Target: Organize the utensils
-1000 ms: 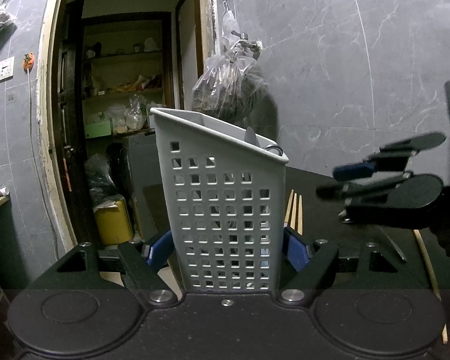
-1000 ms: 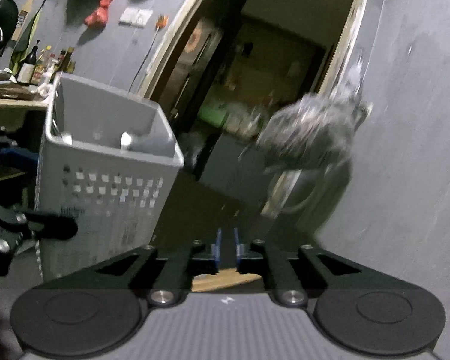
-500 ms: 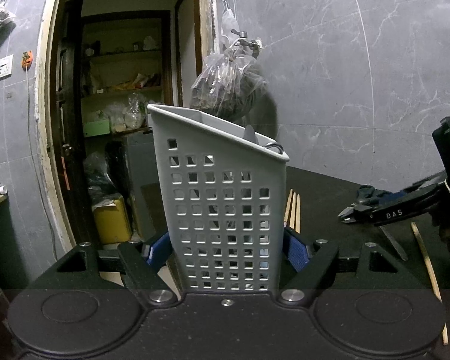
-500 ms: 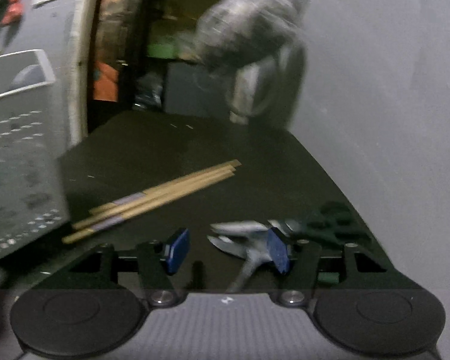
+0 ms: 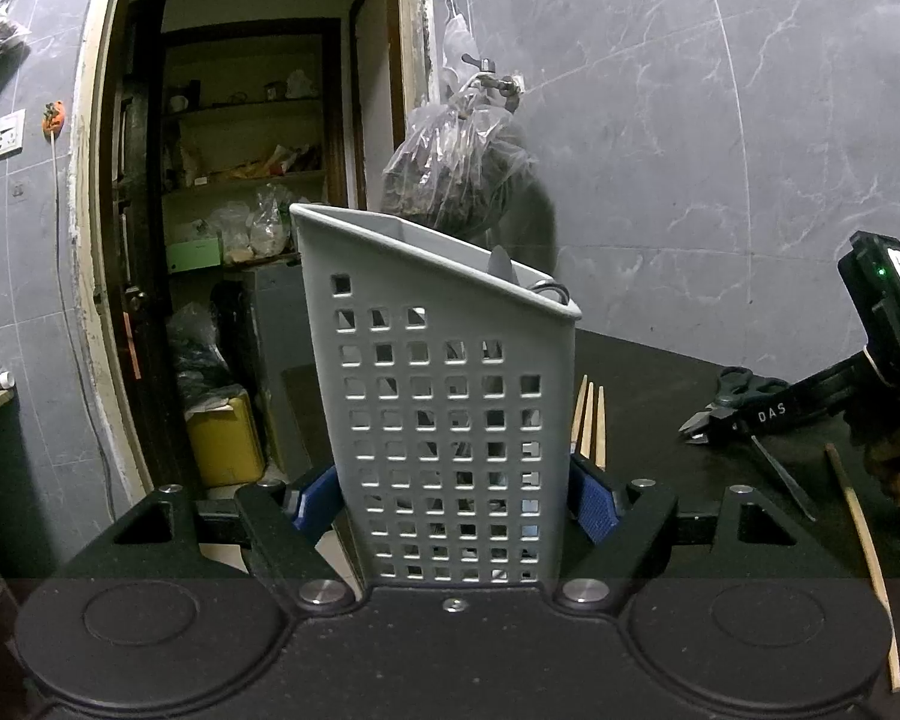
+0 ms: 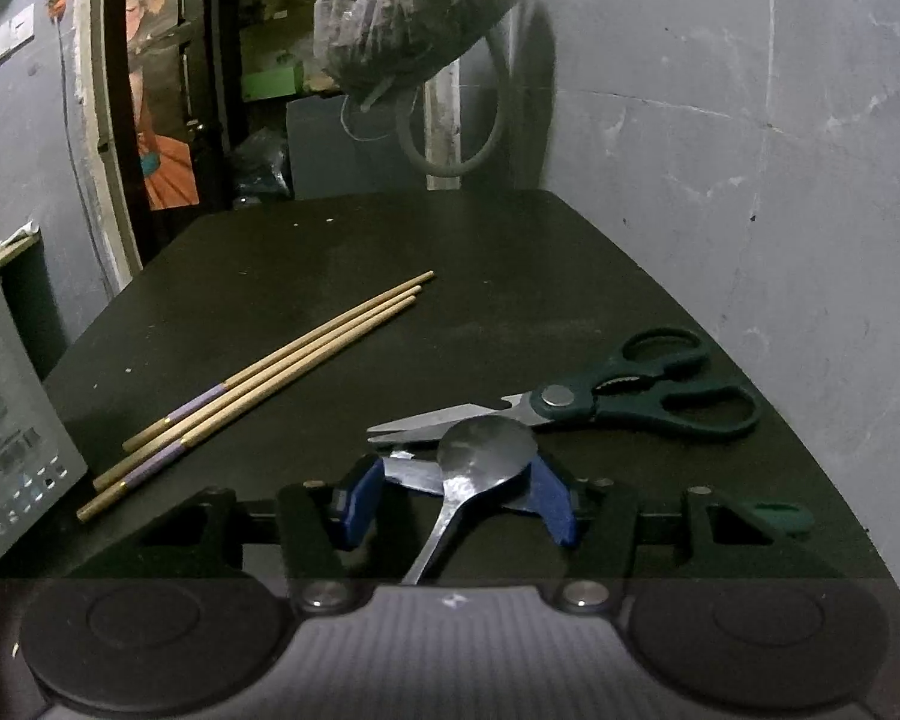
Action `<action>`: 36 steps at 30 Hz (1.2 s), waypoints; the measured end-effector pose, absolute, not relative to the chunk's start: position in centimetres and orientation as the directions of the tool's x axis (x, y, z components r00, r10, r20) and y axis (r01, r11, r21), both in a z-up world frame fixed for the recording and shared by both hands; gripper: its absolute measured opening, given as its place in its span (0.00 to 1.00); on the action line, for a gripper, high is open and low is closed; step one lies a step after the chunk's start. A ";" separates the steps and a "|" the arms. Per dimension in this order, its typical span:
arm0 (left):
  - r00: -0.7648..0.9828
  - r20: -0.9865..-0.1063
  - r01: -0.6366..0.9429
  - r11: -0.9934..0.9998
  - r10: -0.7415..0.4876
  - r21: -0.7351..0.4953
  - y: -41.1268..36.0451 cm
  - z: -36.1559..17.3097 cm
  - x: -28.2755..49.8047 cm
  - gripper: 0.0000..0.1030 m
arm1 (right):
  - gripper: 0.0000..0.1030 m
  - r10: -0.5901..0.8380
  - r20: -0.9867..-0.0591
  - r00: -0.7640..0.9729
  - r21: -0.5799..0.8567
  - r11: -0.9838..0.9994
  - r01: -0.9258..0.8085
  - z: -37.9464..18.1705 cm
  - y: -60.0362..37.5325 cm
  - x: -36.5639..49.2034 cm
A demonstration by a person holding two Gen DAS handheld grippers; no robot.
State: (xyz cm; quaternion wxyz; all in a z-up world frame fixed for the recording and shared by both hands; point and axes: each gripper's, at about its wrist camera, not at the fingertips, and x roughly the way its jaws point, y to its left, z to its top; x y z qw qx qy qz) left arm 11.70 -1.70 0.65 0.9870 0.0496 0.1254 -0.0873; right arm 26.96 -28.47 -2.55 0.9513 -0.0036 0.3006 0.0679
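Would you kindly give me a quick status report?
Left gripper clamped on utensil basket. Right gripper closing around spoon, pads not yet pressing. Scissors touching spoon bowl; chopsticks clear.

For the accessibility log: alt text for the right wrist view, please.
The right gripper, fingers closing, straddles a metal spoon not yet pinched, lying on a black table. Dark-green-handled scissors lie just beyond; three wooden chopsticks lie left.

Bare counter [image 6: 390, 240] open behind the chopsticks [image 6: 258, 384], wall close on the right, scissors [image 6: 576, 402] lying across the near side
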 end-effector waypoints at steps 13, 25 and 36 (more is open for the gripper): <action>0.953 -0.257 0.185 0.980 -0.160 0.076 -1.7 0.6 11.8 0.78 | 0.33 0.094 -0.571 0.816 -0.027 0.991 -0.133 -2.5 -28.0 26.7; 0.953 -0.256 0.185 0.980 -0.160 0.076 -1.7 0.6 11.8 0.78 | 0.13 0.108 -0.581 0.806 -0.016 0.990 -0.144 -2.4 -28.0 26.8; 0.953 -0.256 0.184 0.980 -0.159 0.076 -1.7 0.6 11.8 0.78 | 0.05 0.149 -0.587 0.796 0.106 0.989 -0.107 -2.3 -29.5 27.3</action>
